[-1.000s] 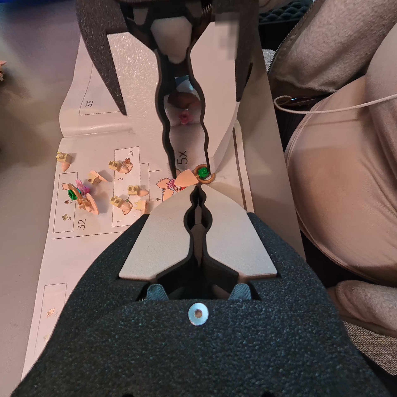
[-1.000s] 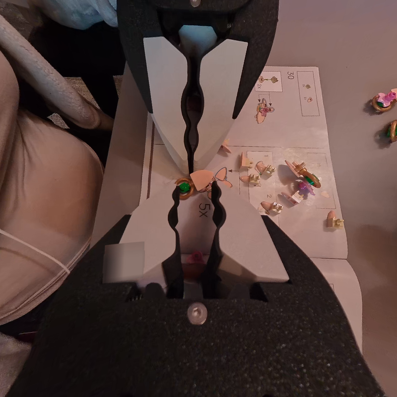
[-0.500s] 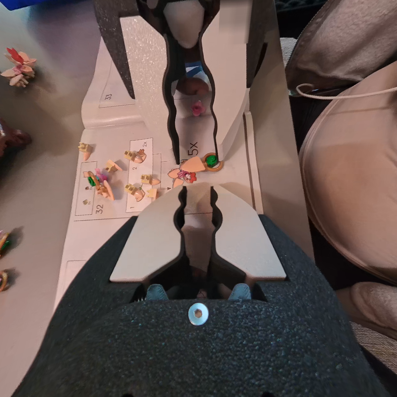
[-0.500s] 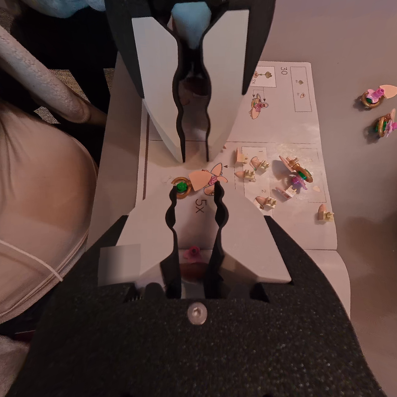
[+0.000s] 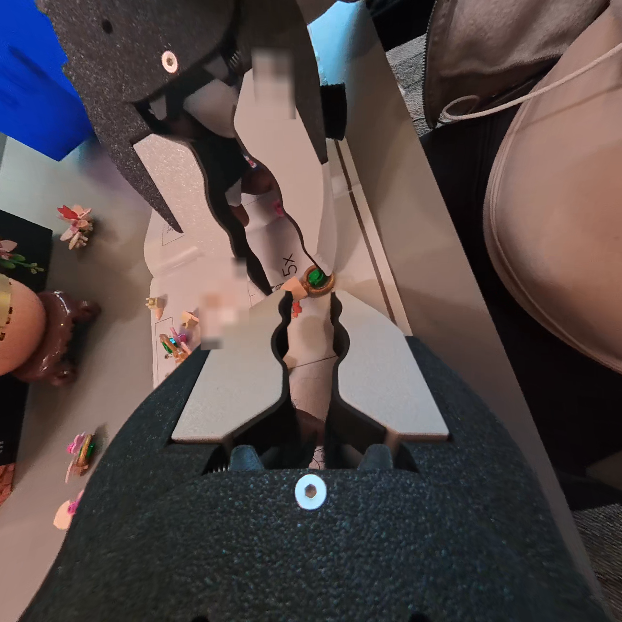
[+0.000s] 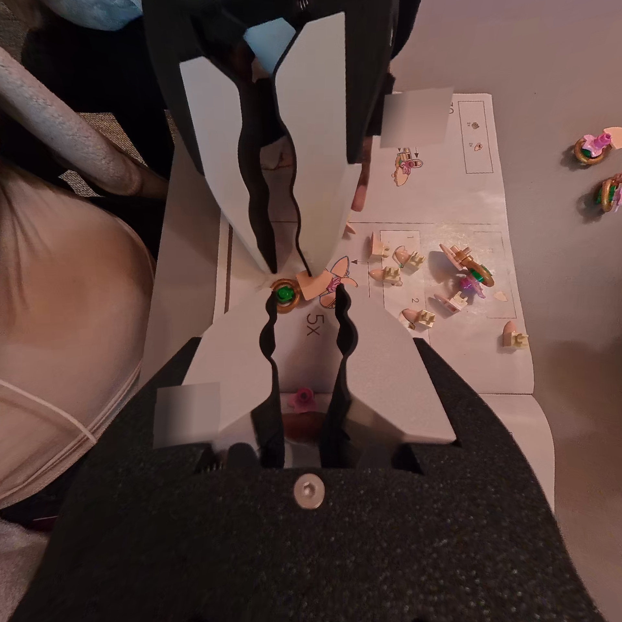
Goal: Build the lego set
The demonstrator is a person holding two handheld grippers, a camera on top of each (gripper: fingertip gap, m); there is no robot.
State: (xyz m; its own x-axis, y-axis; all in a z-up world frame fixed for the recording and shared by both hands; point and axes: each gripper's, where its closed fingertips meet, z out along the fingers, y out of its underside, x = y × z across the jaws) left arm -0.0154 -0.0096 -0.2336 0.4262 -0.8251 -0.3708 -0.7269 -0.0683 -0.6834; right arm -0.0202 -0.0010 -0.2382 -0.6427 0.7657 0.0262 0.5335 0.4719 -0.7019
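A gold ring with a green stud [image 5: 316, 281] and a peach petal [image 5: 292, 288] joined to it lie on the open instruction booklet [image 5: 304, 340]. My left gripper [image 5: 309, 298] is open, its tips on either side of this piece, the petal at the left tip. My right gripper [image 6: 304, 296] faces it from the other side, also open. The ring [image 6: 285, 296] sits against its left fingertip, and the petal [image 6: 314, 282] lies between the tips. A small pink flower piece [image 6: 303, 397] lies on the page between the right gripper's fingers.
Several loose peach petals on tan clips [image 6: 390, 273] and a half-built flower [image 6: 471, 269] lie on the booklet. Two ring flowers [image 6: 592, 151] sit on the table beyond it. A brown pot base [image 5: 57, 340], finished blossoms [image 5: 75, 222] and a blue object [image 5: 30, 77] stand farther off. A person's lap [image 5: 555, 235] borders the booklet. My left and right fingertips are right by each other. About 5 cm separates my right fingertips from the small pink flower piece [image 6: 303, 397].
My left gripper was shut on the petal a second ago; it has opened, let go, and now straddles the piece, tilted. My right gripper stays open and has barely moved.
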